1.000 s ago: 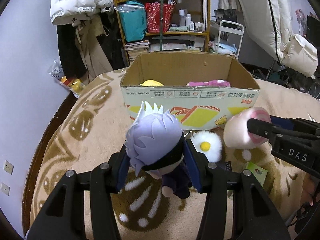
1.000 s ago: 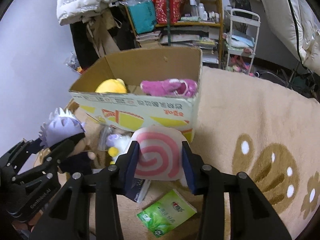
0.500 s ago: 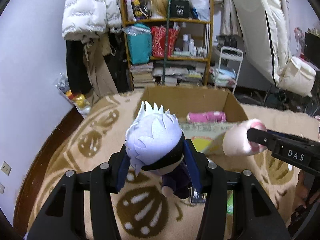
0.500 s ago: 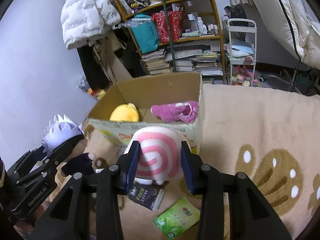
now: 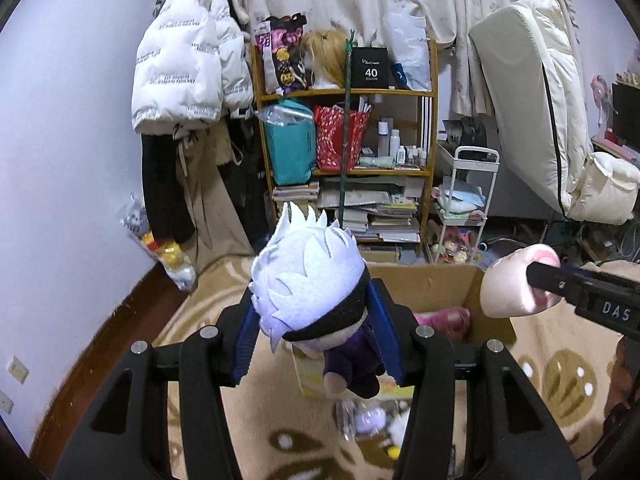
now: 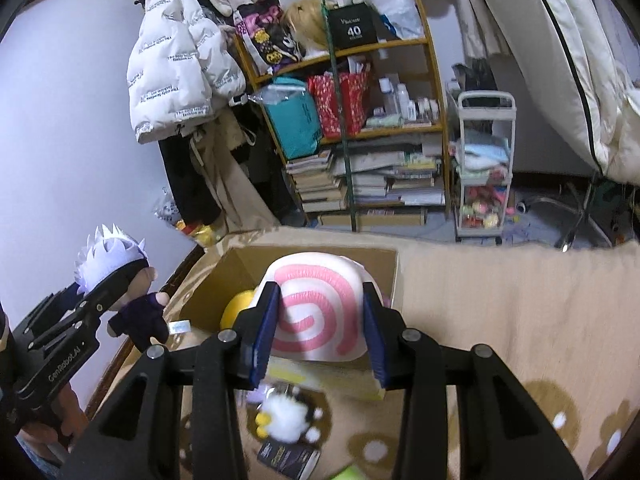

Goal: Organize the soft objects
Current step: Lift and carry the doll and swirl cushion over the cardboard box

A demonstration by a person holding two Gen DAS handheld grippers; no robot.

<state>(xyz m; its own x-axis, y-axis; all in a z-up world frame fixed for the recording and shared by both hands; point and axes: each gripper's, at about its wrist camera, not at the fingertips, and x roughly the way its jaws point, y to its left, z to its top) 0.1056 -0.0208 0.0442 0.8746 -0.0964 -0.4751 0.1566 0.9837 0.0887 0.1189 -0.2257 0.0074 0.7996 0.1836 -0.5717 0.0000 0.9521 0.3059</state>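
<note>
My left gripper (image 5: 312, 332) is shut on a white-haired plush doll (image 5: 308, 280) in dark clothes, held in the air in front of the open cardboard box (image 5: 428, 284). My right gripper (image 6: 320, 320) is shut on a white plush with a pink spiral (image 6: 320, 300), held above the box (image 6: 240, 268). The doll also shows at the left of the right wrist view (image 6: 116, 276). The spiral plush shows at the right of the left wrist view (image 5: 512, 284). A yellow plush (image 6: 236, 308) and a pink plush (image 5: 444, 316) lie in the box.
The box stands on a beige patterned blanket (image 6: 520, 300). A fluffy white egg plush (image 6: 284, 416), a dark packet (image 6: 288, 456) and a green packet (image 6: 352, 472) lie in front of the box. A cluttered shelf (image 5: 360, 140) and hanging coats (image 5: 188, 80) stand behind.
Both grippers have risen with their plush toys, from blanket level in front of the box to above its near edge. The box now sits lower in both views.
</note>
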